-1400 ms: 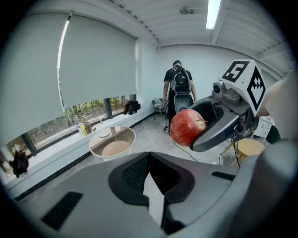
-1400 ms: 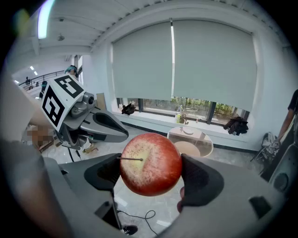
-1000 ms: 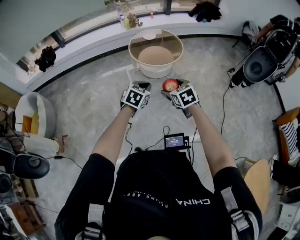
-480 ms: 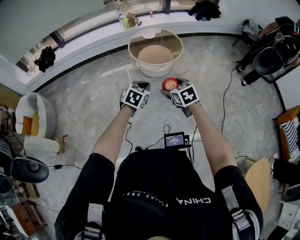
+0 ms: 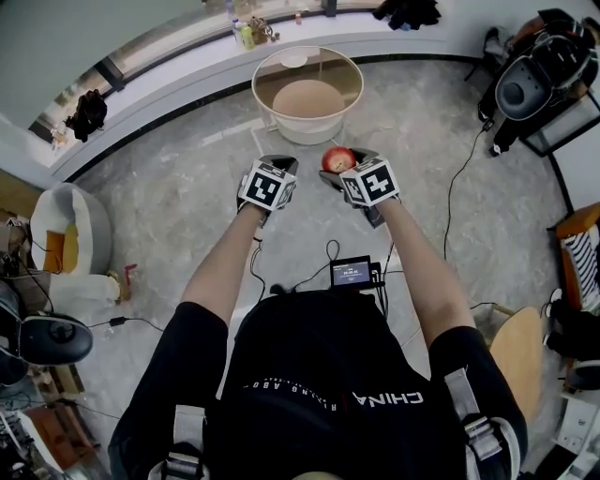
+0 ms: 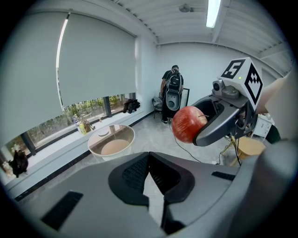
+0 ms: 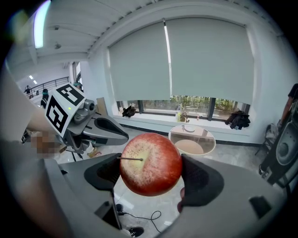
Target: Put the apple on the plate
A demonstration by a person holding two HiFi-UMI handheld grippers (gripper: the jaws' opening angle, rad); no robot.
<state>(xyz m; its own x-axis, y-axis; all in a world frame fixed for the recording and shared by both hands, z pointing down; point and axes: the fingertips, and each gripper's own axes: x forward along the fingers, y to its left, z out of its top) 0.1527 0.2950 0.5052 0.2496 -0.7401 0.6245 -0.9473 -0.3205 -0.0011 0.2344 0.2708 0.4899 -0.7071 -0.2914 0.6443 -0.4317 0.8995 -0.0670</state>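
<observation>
A red apple (image 5: 337, 159) (image 7: 150, 163) is clamped between the pads of my right gripper (image 5: 349, 173) (image 7: 150, 175), stem toward the camera, held in the air above the floor. My left gripper (image 5: 272, 180) (image 6: 149, 160) hangs level just left of it, its tips touching with nothing between them. From the left gripper view the apple (image 6: 186, 123) shows at the right. Ahead stands a round glass-topped table (image 5: 255, 94) (image 7: 205, 146) (image 6: 93, 148). A small white plate (image 5: 293, 59) (image 7: 188, 129) (image 6: 103, 132) lies near its far edge.
Behind the table runs a curved windowsill with bottles (image 5: 242, 33) and dark clothes (image 5: 405, 11). A black chair (image 5: 530, 84) is at the far right. Cables (image 5: 450, 187) trail over the floor and a wooden stool (image 5: 516, 361) stands at the right. A person (image 6: 173, 93) stands in the far corner.
Both grippers and the apple have shifted a little forward toward the table, keeping their spacing. The right gripper has stayed shut on the apple.
</observation>
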